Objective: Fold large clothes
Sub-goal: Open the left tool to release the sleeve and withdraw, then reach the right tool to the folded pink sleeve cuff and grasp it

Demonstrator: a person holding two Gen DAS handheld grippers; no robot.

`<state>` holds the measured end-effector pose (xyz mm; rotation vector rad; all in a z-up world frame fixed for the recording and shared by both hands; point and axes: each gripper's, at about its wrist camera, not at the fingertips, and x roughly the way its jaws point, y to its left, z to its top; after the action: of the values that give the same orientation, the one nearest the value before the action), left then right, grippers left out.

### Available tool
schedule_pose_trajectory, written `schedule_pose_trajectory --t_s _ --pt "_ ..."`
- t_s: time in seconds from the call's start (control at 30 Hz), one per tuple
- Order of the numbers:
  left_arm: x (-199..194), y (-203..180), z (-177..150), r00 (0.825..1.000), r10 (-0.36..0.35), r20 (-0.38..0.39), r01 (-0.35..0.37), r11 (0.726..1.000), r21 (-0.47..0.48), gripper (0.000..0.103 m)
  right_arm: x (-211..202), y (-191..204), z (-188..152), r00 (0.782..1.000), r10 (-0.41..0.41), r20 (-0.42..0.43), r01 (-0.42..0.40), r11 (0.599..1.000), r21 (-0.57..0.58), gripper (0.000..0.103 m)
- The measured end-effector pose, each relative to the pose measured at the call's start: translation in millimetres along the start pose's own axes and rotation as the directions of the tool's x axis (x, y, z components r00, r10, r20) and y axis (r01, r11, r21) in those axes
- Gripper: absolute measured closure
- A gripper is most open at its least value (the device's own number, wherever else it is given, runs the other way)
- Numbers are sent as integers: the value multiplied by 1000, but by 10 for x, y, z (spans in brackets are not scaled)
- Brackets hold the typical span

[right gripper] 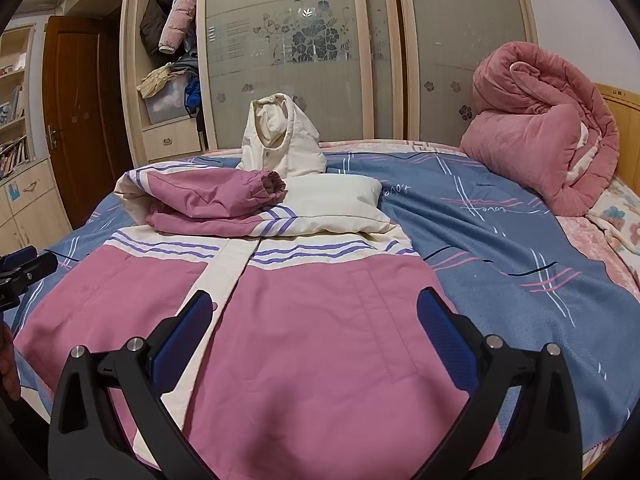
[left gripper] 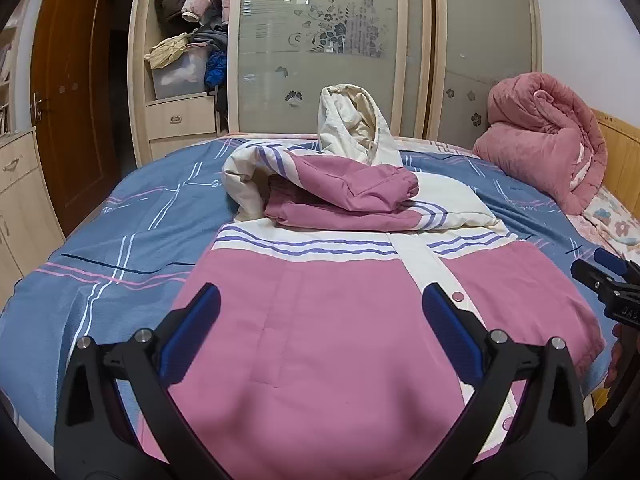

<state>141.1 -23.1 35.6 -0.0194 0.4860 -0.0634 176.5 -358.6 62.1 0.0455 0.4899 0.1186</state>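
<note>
1. Both grippers hang spread and empty over the near end of the jacket: the left gripper (left gripper: 320, 312) has its 2 blue-padded fingers (left gripper: 194, 332) wide apart above the pink body panel, and the right gripper (right gripper: 316, 316) is released the same way, nothing between its pads.
2. At far left a brown wooden door (left gripper: 72, 92) stands beside an open wardrobe bay (left gripper: 180, 40) stuffed with hanging coats and a storage box.
3. Frosted sliding doors (left gripper: 320, 40) with a flower pattern fill the far wall behind the bed.
4. On the blue checked bedspread (left gripper: 120, 240) the pink-and-cream jacket (left gripper: 320, 320) lies face up, its hem near the cameras and its cream snap placket running up the middle.
5. 1 pink sleeve (right gripper: 216, 196) is folded across the chest, its cuff pointing right; the other sleeve lies under it.
6. Its cream hood (left gripper: 356, 124) stands upright at the far end.
7. At far right a rolled pink quilt (right gripper: 540, 120) sits against the wooden headboard (right gripper: 624, 120), well apart from the jacket.
</note>
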Motion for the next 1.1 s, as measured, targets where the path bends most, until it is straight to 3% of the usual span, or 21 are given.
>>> schedule_pose_trajectory --t_s 0.33,0.53,0.63,0.77,0.9,0.93,1.03,1.1 --pt "35 -79 -3 1000 -5 -3 5 1000 10 2 44 -27 -12 1000 6 -12 -6 1000 0 1" --pt "32 -23 7 1000 -6 -2 6 1000 -10 2 88 -43 45 997 78 -9 -78 996 36 1" --pt "46 12 13 1000 -6 -6 6 1000 -22 2 162 -31 202 989 149 -19 -146 983 109 1" --pt "52 59 28 1000 -24 -6 23 999 -47 2 435 3 530 955 295 -40 -276 926 259 1" --pt "74 47 41 1000 -21 -1 21 999 -46 2 1033 45 962 910 412 -56 -354 838 415 2" --pt "85 48 42 1000 -24 -3 24 998 -51 2 1251 66 1045 890 450 -70 -371 806 462 5" --pt "133 63 49 1000 -27 -10 27 998 -61 2 1819 157 1152 867 483 -123 -344 759 553 16" --pt "160 79 64 1000 -24 -7 24 998 -62 2 2113 222 1164 861 482 -163 -309 749 586 18"
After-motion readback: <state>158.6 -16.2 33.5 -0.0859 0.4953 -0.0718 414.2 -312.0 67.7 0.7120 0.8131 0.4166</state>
